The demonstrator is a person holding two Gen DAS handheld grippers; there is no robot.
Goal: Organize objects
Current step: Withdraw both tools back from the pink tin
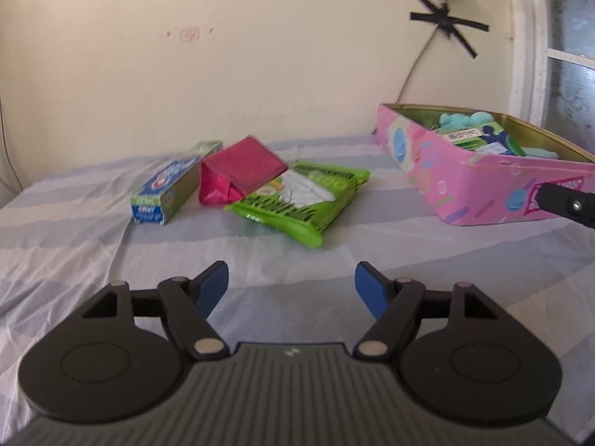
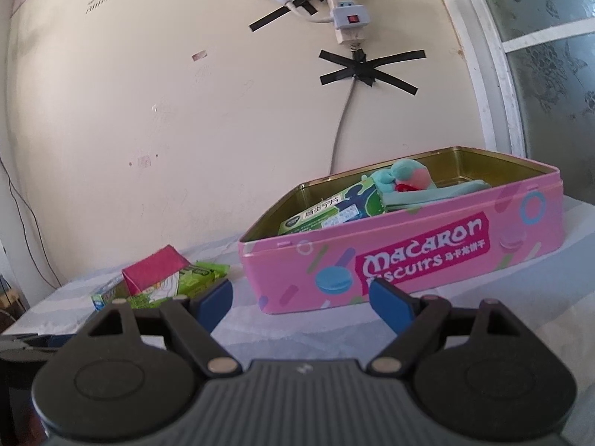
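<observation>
Both the left tongs [image 1: 292,284] and right tongs [image 2: 300,303] gape empty above the striped bed [image 1: 260,256], where toothpaste box [image 1: 167,186], red pouch [image 1: 238,173] and green packet [image 1: 301,197] lie left of the pink tin [image 2: 409,256].

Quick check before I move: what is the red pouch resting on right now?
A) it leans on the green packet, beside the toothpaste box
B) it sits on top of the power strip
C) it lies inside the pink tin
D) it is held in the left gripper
A: the red pouch leans on the green packet, next to the toothpaste box, outside the pink tin.
</observation>
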